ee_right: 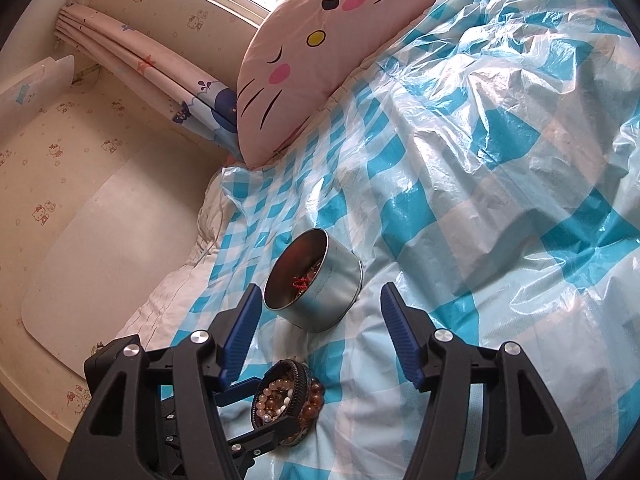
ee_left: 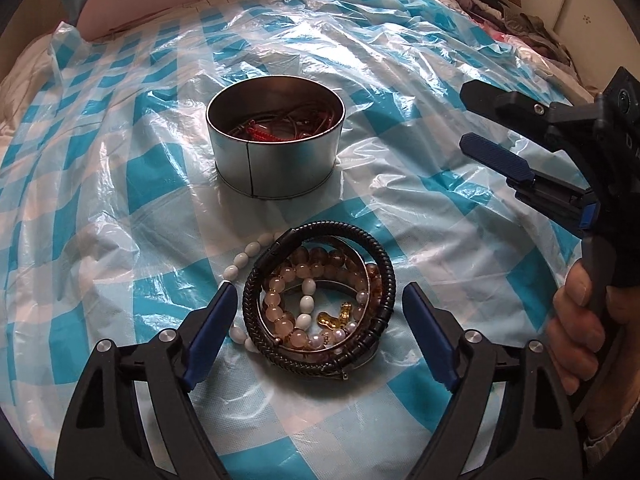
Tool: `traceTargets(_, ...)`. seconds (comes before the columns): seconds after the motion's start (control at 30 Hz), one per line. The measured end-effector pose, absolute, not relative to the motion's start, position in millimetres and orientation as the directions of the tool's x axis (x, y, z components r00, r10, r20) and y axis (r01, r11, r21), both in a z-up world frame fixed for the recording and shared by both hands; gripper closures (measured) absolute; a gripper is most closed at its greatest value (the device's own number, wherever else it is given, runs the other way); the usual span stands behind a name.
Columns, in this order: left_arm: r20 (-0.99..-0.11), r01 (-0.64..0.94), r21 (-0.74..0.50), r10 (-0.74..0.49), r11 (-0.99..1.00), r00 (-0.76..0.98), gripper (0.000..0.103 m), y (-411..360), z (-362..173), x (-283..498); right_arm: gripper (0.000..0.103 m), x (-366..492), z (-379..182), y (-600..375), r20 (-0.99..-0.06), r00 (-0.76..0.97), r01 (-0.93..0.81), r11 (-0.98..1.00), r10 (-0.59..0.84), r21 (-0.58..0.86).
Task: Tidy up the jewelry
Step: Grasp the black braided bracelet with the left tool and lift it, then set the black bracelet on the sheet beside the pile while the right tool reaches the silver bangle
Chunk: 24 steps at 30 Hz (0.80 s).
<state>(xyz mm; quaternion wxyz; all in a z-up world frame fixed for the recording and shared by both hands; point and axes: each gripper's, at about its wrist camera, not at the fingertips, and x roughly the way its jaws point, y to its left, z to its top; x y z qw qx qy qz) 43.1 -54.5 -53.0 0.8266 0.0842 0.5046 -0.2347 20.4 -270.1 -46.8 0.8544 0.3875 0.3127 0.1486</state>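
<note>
Left claw (ee_left: pixel 316 312): nearest the lens, low over the bed, fingers wide apart on either side of the pile, holding nothing; from this view I cannot tell whether the pads touch it.
Pile (ee_left: pixel 320 304): bracelets heaped together on the sheet (ee_left: pixel 120 220) — a black braided band (ee_left: pixel 384 264) round the outside, pink and amber beads inside it, a white bead string (ee_left: pixel 244 258) trailing off to the left, a small gold charm (ee_left: pixel 334 318) in the middle.
Tin (ee_left: pixel 275 136): round, metal, open, standing upright just beyond the pile; red cords and a few pieces already lie in it.
Right claw (ee_left: pixel 466 116): held up to the right of the tin, well clear of the sheet, fingers apart, empty. Its own camera looks down on tin (ee_right: pixel 314 284) and pile (ee_right: pixel 286 400).
Step in hand, as I read it: left claw about to take something off the pile for the tin.
Doing it well: close on one piece only, the black band being the easiest to catch; come down square, lift slowly so tangled beads drop away instead of dragging, and keep off the slippery plastic so it is not pinched too.
Pillow (ee_right: pixel 320 52): pink cat face, at the head of the bed, out of the way.
</note>
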Motion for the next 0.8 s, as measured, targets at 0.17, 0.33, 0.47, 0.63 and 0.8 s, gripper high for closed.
traceTargets(0.17,-0.855,0.466,-0.151,-0.351,0.872,0.382,0.036,-48,-50,45,0.043,22,-47,-270,-0.420,0.756,-0.013,0.654,0.501,0.756)
traceTargets(0.33,-0.802,0.408,-0.237,-0.415,0.882,0.430,0.037,-27,-36,50,0.043,23,-47,-268,-0.421,0.751,-0.020,0.656,0.508,0.755)
traceTargets(0.47,-0.775,0.270,-0.294,-0.394,0.917,0.495,0.036,5,-31,63,0.043,28,-47,-252,-0.451,0.705,-0.064,0.683,0.547,0.728)
traceTargets(0.63,-0.790,0.089,-0.339,-0.334,0.937,0.514,0.036,43,-41,81,0.071,39,-51,-198,-0.584,0.554,-0.182,0.771,0.593,0.611)
traceTargets(0.8,-0.821,0.035,-0.329,-0.304,0.944,0.484,0.036,53,-54,90,0.087,40,-57,-171,-0.662,0.492,-0.230,0.818,0.566,0.528)
